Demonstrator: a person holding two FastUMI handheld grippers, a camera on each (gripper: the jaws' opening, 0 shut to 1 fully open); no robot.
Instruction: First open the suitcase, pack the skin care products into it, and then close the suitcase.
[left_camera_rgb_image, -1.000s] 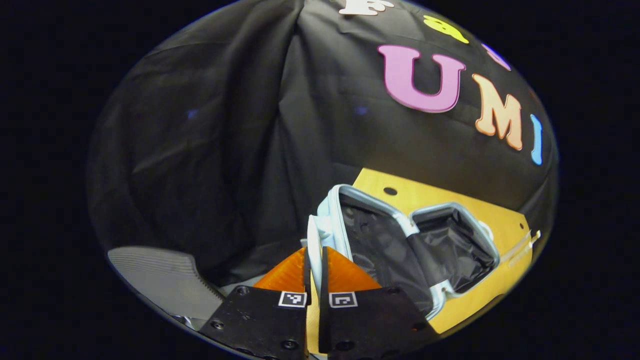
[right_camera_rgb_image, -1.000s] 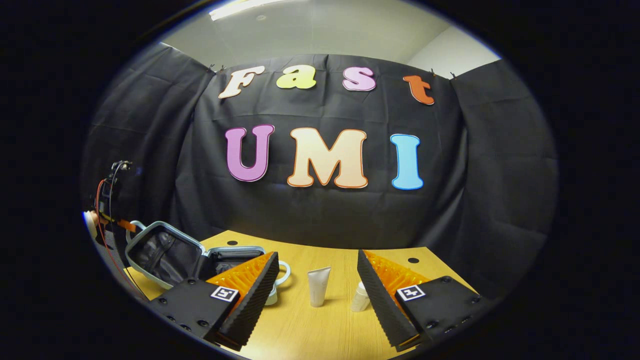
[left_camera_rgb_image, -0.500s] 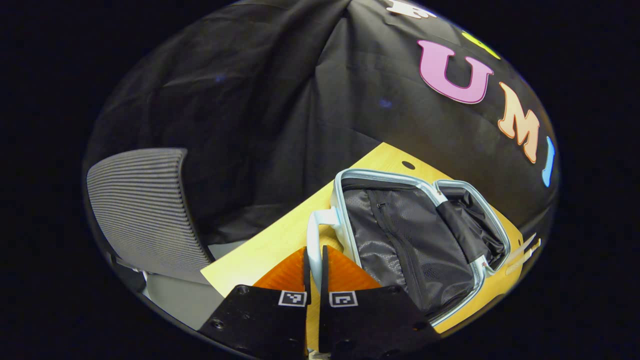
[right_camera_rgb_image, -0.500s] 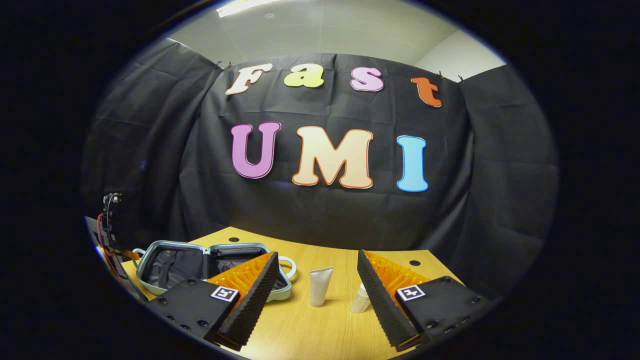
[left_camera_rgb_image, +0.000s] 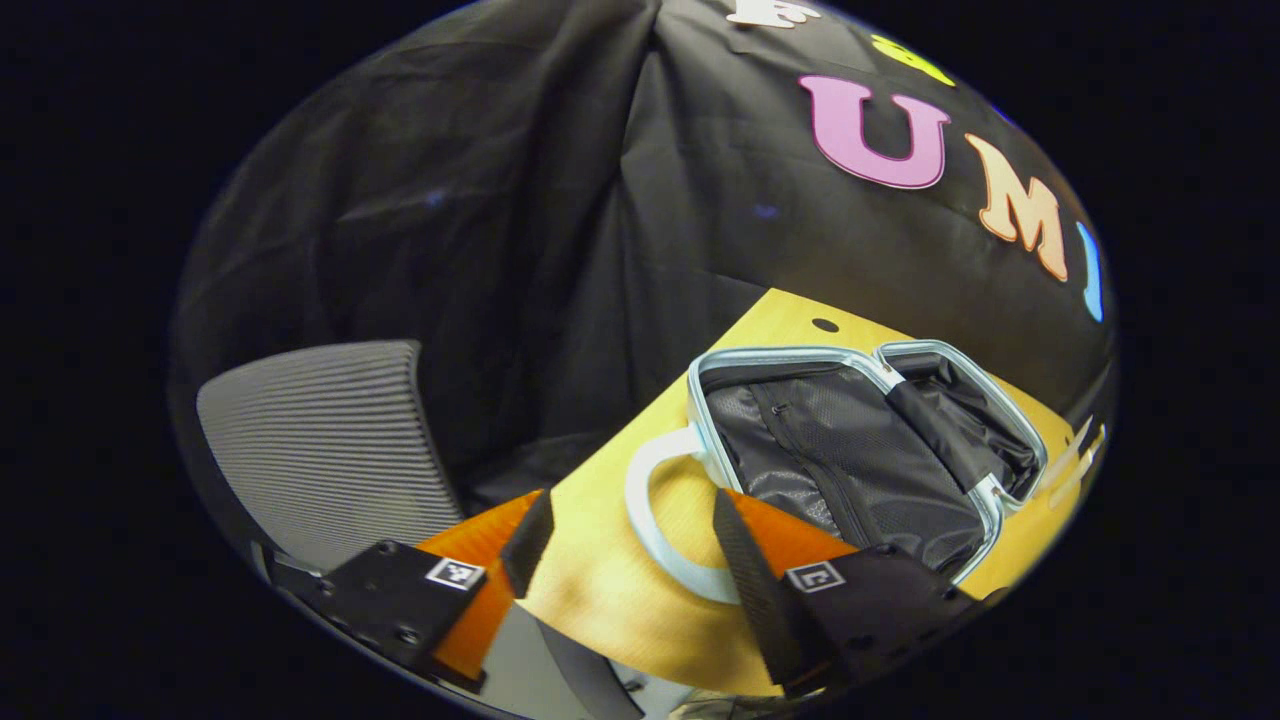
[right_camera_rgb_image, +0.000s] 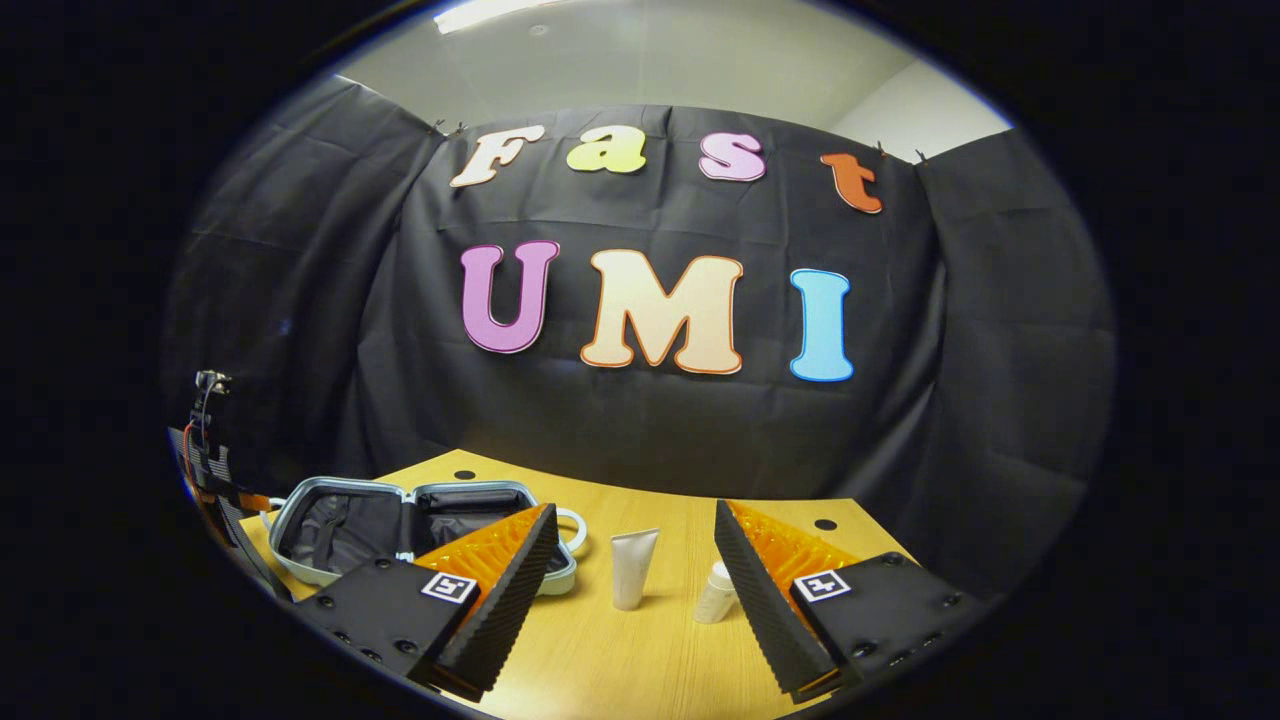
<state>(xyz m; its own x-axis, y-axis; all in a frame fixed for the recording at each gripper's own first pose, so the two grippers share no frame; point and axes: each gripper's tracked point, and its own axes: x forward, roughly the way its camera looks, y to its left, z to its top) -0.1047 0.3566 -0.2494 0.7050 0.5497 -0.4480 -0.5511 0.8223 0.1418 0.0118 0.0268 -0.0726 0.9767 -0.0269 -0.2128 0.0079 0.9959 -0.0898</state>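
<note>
Dim overall, lit from above by a ceiling strip light (right_camera_rgb_image: 500, 14) glowing at the top edge of the right gripper view. Warm bright patches on the wooden table (right_camera_rgb_image: 640, 650); dark cloth swallowing most detail. Strong fisheye bending toward the edges. Soft short shadows beside the tube (right_camera_rgb_image: 632, 568). Slight softness near rims; centres sharp.

A recording booth inside an office room: black cloth (right_camera_rgb_image: 640, 420) is hanging as walls behind a wooden table (right_camera_rgb_image: 640, 660), a plain ceiling with a strip light (right_camera_rgb_image: 490, 14) is showing above the cloth, and a mesh office chair (left_camera_rgb_image: 320, 450) is standing beside the table.
</note>
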